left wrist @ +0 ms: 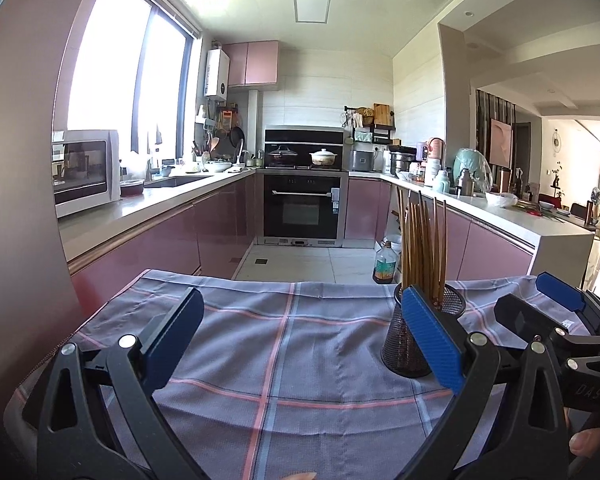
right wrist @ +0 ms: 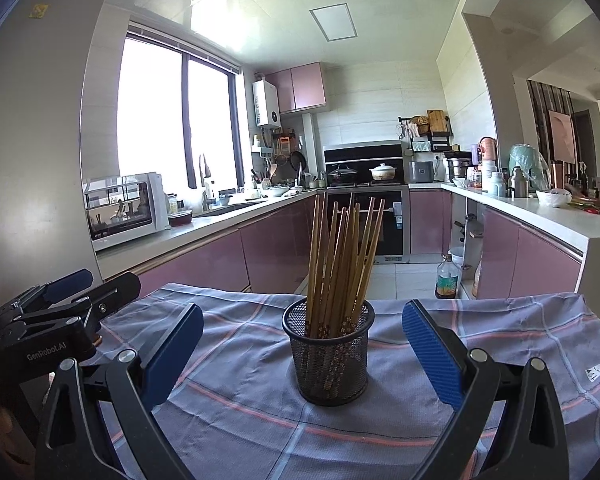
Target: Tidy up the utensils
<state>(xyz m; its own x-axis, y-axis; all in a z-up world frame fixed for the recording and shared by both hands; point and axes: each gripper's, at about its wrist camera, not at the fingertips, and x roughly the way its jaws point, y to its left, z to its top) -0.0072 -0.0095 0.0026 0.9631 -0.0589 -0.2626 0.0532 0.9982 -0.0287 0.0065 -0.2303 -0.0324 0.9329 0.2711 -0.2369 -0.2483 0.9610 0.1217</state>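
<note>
A plaid cloth covers the table. On it stands a black mesh holder, upright and filled with wooden chopsticks. Left gripper and right gripper both show wide, empty jaws.

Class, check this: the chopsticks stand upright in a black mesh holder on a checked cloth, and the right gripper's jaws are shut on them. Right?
Not quite. The right wrist view shows the right gripper open, its jaws wide apart either side of the mesh holder, touching nothing. The rest stands.
</note>
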